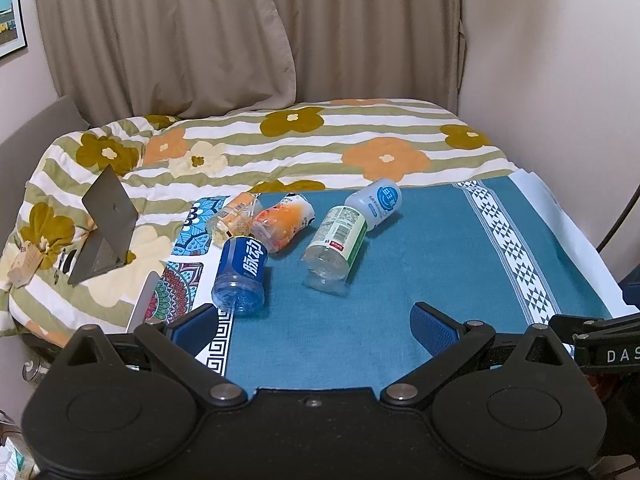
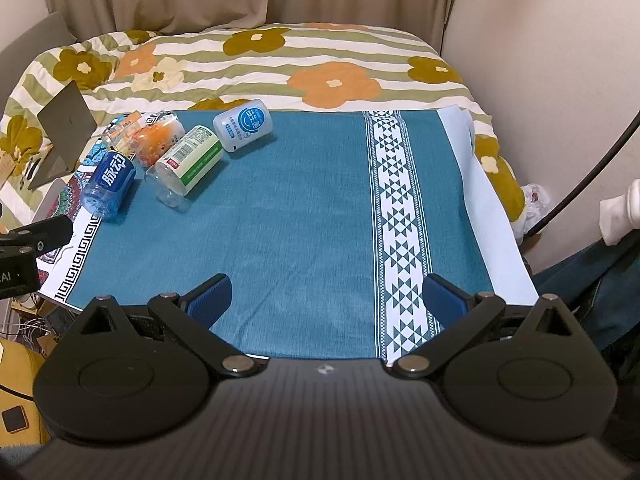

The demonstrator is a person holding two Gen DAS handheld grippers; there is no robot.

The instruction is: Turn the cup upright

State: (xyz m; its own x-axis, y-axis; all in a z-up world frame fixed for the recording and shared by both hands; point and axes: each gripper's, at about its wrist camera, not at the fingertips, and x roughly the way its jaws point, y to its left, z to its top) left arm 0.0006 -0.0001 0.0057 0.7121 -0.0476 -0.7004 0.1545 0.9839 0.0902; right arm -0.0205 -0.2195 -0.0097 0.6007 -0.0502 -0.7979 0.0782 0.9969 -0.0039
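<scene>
Several plastic cups cut from bottles lie on their sides on a teal cloth. A blue-labelled cup is nearest. Beside it lie a green-and-white labelled clear cup, a white cup with a blue round logo, an orange-patterned cup and a small orange-labelled clear cup. My left gripper is open, short of the cups, with nothing between its fingers. My right gripper is open over bare cloth, right of the cups.
The cloth covers a table standing against a bed with a floral striped duvet. A half-open grey laptop rests on the duvet at left. Curtains and a wall are behind. A black cable runs at right.
</scene>
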